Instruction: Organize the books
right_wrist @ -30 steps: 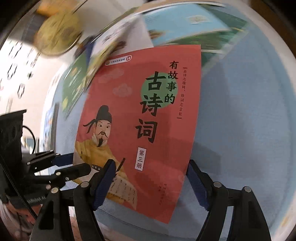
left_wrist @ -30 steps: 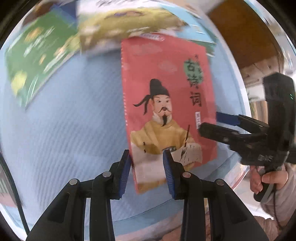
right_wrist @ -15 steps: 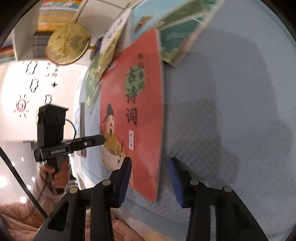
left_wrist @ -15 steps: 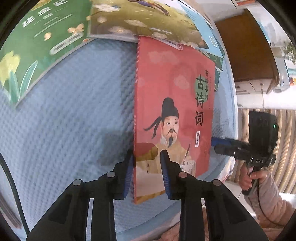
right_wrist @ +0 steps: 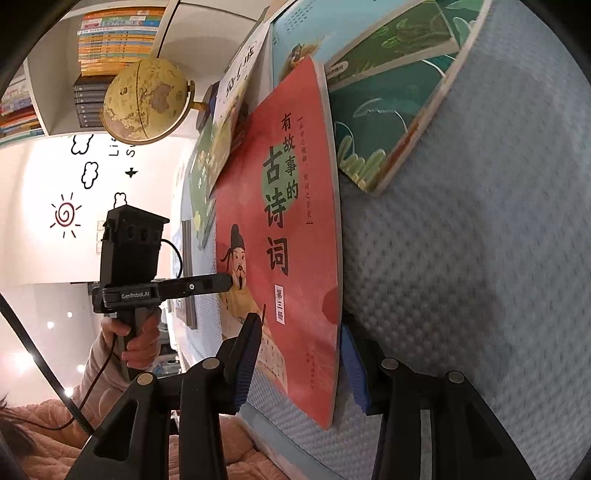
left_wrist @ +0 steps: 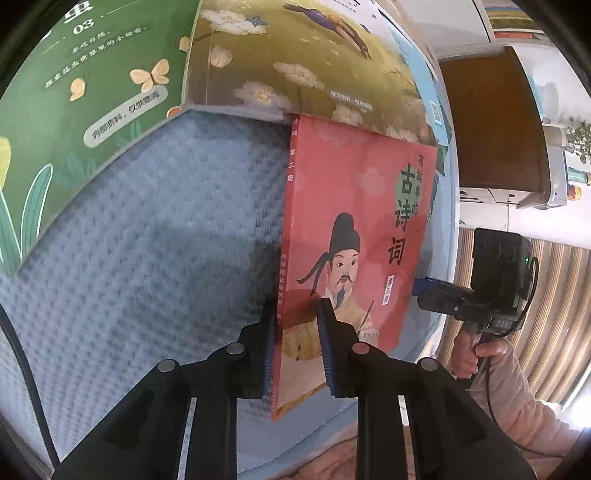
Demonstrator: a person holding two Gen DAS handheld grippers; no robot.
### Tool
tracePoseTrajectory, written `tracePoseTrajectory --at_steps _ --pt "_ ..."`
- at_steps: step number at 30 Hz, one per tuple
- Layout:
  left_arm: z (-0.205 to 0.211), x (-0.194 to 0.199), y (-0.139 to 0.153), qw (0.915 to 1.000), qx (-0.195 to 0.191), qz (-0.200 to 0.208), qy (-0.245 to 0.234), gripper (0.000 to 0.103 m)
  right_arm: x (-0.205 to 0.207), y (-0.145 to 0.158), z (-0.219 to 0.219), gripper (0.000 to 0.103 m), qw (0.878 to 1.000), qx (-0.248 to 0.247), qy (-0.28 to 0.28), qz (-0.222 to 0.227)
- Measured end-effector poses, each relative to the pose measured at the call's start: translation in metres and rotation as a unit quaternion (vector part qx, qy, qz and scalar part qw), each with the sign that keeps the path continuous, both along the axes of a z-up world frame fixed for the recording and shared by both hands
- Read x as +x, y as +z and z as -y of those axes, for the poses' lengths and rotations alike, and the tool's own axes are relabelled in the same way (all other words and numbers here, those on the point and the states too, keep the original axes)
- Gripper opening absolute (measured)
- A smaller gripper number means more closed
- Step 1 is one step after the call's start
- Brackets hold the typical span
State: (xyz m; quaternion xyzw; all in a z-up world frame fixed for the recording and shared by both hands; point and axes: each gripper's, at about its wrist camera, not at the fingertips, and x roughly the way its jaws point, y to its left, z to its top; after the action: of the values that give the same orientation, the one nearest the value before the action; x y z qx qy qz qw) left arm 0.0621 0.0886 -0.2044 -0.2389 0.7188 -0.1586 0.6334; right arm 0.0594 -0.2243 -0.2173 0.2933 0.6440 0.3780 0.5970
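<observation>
A red book with a robed man on its cover lies on the blue textured surface; its far end is tucked under an olive flowered book. My left gripper straddles the book's spine edge, jaws narrowly apart, one finger under and one on the cover. My right gripper straddles the red book at its opposite long edge, jaws still apart. Each gripper shows in the other's view, the right and the left.
A green butterfly book lies at the far left. A dark green book and a light blue one lie beyond the red book. A globe and bookshelves stand behind. A wooden cabinet stands off the surface's edge.
Both grippers have turned on edge and slid in over the red book's long edges. The left jaws have narrowed around the spine edge. The book looks slightly lifted at its near end.
</observation>
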Motion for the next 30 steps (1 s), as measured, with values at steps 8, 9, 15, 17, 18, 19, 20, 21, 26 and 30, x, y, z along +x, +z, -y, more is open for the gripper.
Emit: tracePoseTrajectory --at_steps 8,9,15,17,18,19,20,21,26,30 --pt "-0.011 -0.008 0.007 0.9997 0.010 -0.002 0.021 0.022 0.011 -0.004 0.003 0.014 0.999 -0.032 0.003 0.018" --pt "-0.012 -0.008 0.007 0.9997 0.008 -0.004 0.025 0.022 0.010 -0.005 0.005 0.014 0.999 -0.030 -0.005 0.016" --pt "-0.016 -0.012 0.011 0.9995 0.015 0.004 0.026 0.022 0.000 -0.007 0.011 0.014 0.998 -0.037 -0.036 0.017" --pt "-0.014 -0.014 0.013 0.9993 0.019 0.010 0.030 0.022 -0.001 -0.006 0.012 0.015 0.998 -0.043 -0.042 0.018" --pt "-0.013 -0.016 0.015 0.9991 0.022 0.014 0.034 0.021 -0.003 -0.004 0.012 0.015 0.998 -0.047 -0.044 0.020" --pt "-0.011 -0.018 0.016 0.9988 0.025 0.018 0.038 0.021 -0.004 -0.002 0.010 0.016 0.997 -0.055 -0.047 0.021" --pt "-0.008 -0.021 0.019 0.9985 0.028 0.026 0.040 0.021 -0.005 0.001 0.007 0.017 0.997 -0.061 -0.048 0.022" --pt "-0.005 -0.022 0.021 0.9981 0.037 0.032 0.037 0.021 -0.007 0.005 0.006 0.017 0.996 -0.068 -0.049 0.028" --pt "0.014 -0.030 0.032 0.9974 0.054 0.044 0.018 0.021 -0.021 0.026 0.009 0.012 0.993 -0.086 -0.059 0.054" --pt "0.027 -0.034 0.035 0.9984 0.031 0.047 0.010 0.020 -0.027 0.041 0.026 0.011 0.990 -0.093 -0.074 0.071"
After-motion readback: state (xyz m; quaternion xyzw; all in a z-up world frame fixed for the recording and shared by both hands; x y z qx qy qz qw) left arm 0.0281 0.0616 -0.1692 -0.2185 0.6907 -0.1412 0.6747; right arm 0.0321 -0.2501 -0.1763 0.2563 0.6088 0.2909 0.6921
